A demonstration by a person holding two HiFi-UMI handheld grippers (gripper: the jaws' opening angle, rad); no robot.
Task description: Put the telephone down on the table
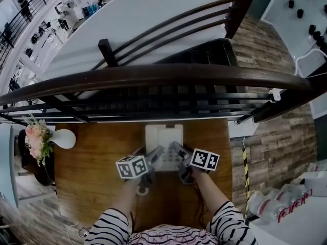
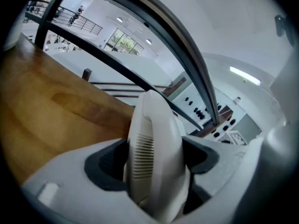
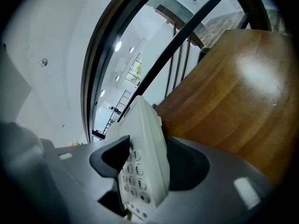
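Note:
A white telephone [image 1: 163, 137] lies at the far middle of the wooden table [image 1: 87, 172], its near end between my two grippers. My left gripper [image 1: 152, 156] has its dark pads on either side of the ribbed handset [image 2: 154, 148], and they lie against it. My right gripper [image 1: 177, 151] grips the keypad side [image 3: 140, 167]: one pad covers the number keys and the other sits against the underside. In both gripper views [image 2: 154, 160] [image 3: 149, 160] the phone fills the gap between the jaws. Its far end is hidden.
A white vase [image 1: 64, 138] of pink flowers [image 1: 38, 139] stands at the table's left edge. A dark wooden railing [image 1: 153, 75] runs right behind the table's far edge. Plastic bottles [image 1: 276, 203] lie on a white surface at the right.

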